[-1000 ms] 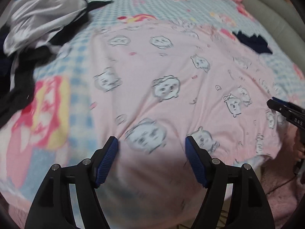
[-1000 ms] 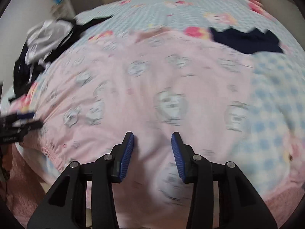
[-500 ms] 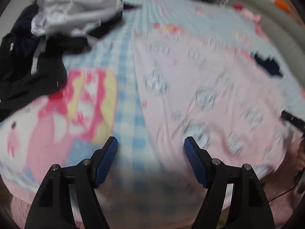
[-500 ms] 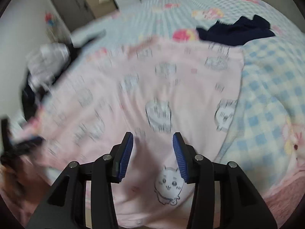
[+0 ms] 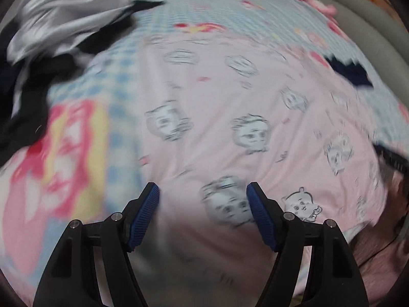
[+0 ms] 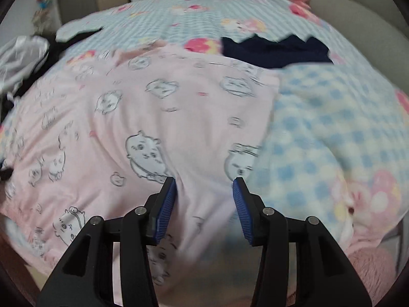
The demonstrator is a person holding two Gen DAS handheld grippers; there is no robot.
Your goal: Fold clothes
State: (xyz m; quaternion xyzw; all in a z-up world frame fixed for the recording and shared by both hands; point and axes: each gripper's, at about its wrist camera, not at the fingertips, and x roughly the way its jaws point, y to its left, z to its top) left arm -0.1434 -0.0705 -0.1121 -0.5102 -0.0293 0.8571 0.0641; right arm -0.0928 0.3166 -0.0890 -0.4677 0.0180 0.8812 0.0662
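Note:
A pink garment (image 5: pixel 230 102) printed with cartoon faces lies spread flat on a bed with a blue checked sheet (image 5: pixel 204 7). My left gripper (image 5: pixel 203 189) hovers open over the garment's near hem, close to its left edge, with nothing between the blue pads. In the right wrist view the same pink garment (image 6: pixel 166 107) fills the left and middle. My right gripper (image 6: pixel 204 180) stands open over the near right part of it. A soft crease of pink cloth runs between the jaws, and the pads do not press on it. The right gripper's tip (image 5: pixel 391 158) shows at the left view's right edge.
A pile of silver and black clothes (image 5: pixel 64 33) lies at the bed's far left. A dark navy garment (image 6: pixel 276 51) lies beyond the pink garment's far right corner. A grey padded rim (image 5: pixel 370 25) curves round the far side. The bed's edge runs just below both grippers.
The left view swung left onto the checked sheet, then back right over the pink garment. The right view shifted toward the garment's right edge, and its jaws stand slightly wider.

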